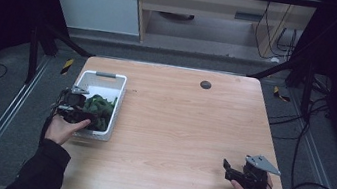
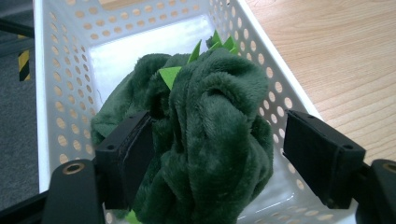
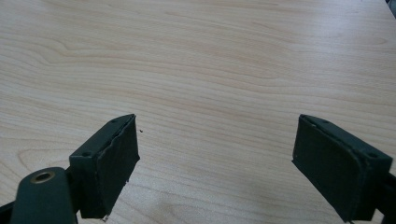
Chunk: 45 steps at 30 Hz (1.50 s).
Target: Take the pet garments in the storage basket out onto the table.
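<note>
My left gripper (image 2: 212, 154) has its jaws wide around the green plush cloth (image 2: 205, 140). The pad at the left of the frame touches the fabric, and the pad at the right stands a little apart from it, so I do not grip it. The cloth lies in the white perforated basket (image 2: 60, 93), in the lower middle of my left gripper view. Its lower part is cut off by the bottom edge, and the bright green points on its top are partly buried in the folds. In the high view the basket (image 1: 88, 81) sits at the left of the table (image 1: 191, 128), and my left hand (image 1: 62, 129) covers its near corner. My right gripper (image 3: 215, 163) is open wide over bare wood, holding nothing. I can read no label or writing anywhere.
</note>
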Motion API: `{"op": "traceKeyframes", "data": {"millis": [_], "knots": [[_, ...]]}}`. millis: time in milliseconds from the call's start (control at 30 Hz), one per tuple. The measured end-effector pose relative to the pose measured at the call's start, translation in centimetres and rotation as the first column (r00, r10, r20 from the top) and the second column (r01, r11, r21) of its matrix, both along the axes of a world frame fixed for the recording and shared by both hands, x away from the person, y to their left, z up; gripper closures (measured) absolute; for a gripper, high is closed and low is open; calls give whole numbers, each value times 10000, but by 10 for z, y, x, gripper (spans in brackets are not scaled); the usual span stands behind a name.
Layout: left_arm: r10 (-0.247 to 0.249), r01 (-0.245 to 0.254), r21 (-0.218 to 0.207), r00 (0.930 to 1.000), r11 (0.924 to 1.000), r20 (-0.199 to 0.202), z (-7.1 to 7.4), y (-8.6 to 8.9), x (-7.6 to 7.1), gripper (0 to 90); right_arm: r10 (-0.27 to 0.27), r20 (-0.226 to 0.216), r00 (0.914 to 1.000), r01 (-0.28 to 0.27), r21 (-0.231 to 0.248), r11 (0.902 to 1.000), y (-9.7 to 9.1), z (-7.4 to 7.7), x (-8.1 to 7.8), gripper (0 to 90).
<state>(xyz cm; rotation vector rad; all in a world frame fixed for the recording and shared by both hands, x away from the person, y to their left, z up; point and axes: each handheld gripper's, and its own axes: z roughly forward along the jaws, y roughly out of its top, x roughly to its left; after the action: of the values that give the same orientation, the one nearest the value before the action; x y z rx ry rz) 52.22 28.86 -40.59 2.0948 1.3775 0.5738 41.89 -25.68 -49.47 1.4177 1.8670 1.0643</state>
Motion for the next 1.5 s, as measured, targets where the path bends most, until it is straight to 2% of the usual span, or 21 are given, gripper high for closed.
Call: {"op": "traceKeyframes", "data": {"millis": [333, 367, 533, 967, 1233, 1500], "knots": [[-50, 58, 273, 9995, 9996, -305, -8, -3, 7, 291, 44, -126, 9999, -43, 39, 10000, 1, 0, 0, 141], [-62, 77, 427, 9994, 9991, -343, -9, -5, 8, 294, 49, -96, 9999, -49, -33, 10000, 1, -1, 1, 141], [-100, 139, 632, 9981, 9979, -609, -15, -8, 13, 299, 91, -124, 9999, -91, -70, 9999, 1, -1, 1, 140], [31, 54, 815, 9947, 9967, -1031, -24, -8, 21, 352, 142, -219, 9997, -143, -28, 9999, 2, -2, 1, 139], [125, -14, 914, 9926, 9958, -1205, -25, -8, 23, 482, 201, -264, 9994, -203, -77, 9998, 2, -2, 2, 138], [231, -165, 568, 9927, 9982, -1185, -25, -4, 21, 651, 181, -281, 9994, -183, -42, 9998, 2, -2, 2, 138]]}}
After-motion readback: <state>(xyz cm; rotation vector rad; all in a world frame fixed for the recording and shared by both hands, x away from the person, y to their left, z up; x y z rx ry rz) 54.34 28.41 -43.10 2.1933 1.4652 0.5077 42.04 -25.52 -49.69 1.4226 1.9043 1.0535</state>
